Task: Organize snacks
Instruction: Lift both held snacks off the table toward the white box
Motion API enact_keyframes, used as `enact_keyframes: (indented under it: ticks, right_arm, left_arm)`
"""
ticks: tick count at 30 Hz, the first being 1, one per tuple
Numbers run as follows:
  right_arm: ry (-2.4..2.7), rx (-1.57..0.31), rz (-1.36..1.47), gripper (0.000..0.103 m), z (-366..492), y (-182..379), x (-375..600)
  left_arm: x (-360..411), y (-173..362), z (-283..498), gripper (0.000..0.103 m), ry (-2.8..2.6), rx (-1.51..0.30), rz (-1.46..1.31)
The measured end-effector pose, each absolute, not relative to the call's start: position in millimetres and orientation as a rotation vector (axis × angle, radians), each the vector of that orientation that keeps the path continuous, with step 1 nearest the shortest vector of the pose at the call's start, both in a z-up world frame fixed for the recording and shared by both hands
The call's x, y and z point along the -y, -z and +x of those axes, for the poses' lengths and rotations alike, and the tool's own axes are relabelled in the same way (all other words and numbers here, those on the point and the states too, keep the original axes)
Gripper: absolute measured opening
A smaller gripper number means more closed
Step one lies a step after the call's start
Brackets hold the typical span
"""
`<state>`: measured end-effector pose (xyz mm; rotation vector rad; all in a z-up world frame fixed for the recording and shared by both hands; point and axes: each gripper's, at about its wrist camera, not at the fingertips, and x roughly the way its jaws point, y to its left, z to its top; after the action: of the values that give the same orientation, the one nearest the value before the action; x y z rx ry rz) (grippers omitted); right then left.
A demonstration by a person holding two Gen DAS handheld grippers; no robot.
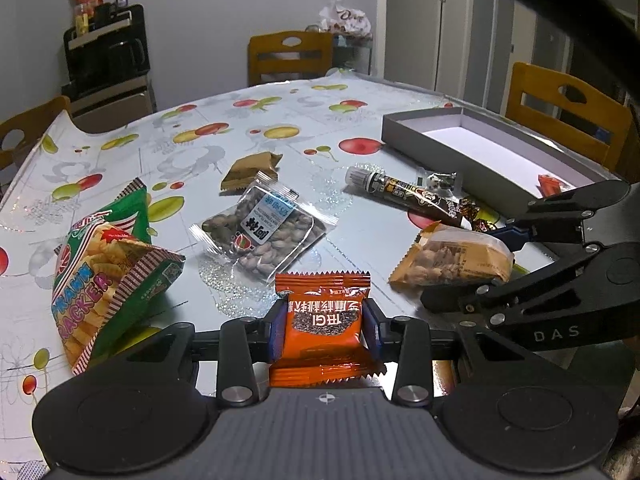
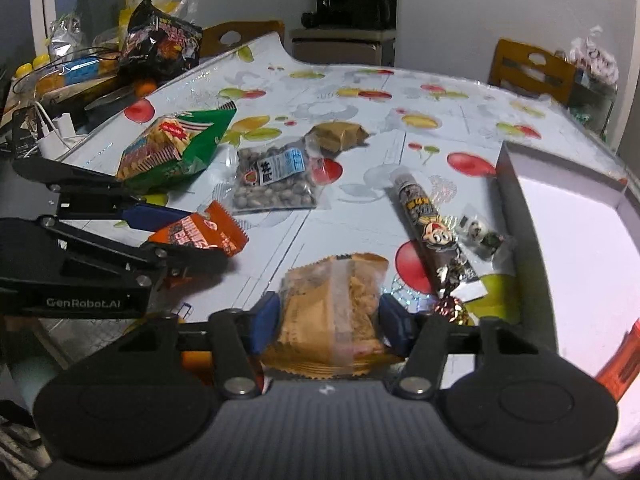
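Note:
My left gripper (image 1: 325, 326) is shut on an orange snack packet (image 1: 324, 336), held just above the table; it also shows in the right wrist view (image 2: 200, 234). My right gripper (image 2: 328, 320) is shut on a tan nut packet (image 2: 332, 308), which shows in the left wrist view (image 1: 456, 256) too. On the table lie a green prawn cracker bag (image 1: 104, 276), a clear bag of nuts (image 1: 264, 228), a brown wafer packet (image 1: 248, 170), a long chocolate stick (image 1: 412, 194) and a small wrapped candy (image 2: 482, 234). A grey open box (image 1: 472, 148) sits at the right.
The table wears a fruit-print cloth (image 1: 248, 120). Wooden chairs (image 1: 290, 56) stand around it. An orange packet (image 2: 622, 364) lies inside the box. Clutter of bags and cables (image 2: 100, 64) fills the table's far left in the right wrist view.

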<state>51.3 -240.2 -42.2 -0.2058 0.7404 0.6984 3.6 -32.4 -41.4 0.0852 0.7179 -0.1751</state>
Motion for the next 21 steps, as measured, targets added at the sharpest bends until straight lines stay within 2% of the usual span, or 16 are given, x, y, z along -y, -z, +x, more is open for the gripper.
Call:
enact_keyframes:
  ticks: [9, 21]
  right_arm:
    - [-0.715, -0.707, -0.104, 0.042, 51, 26, 256]
    - [-0.717, -0.614, -0.012, 0.041, 45, -3, 279]
  left_arm:
    - [43, 30, 2, 0.040, 0.181, -0.671, 0.116]
    - [53, 6, 12, 0.040, 0.182, -0.601, 0.152]
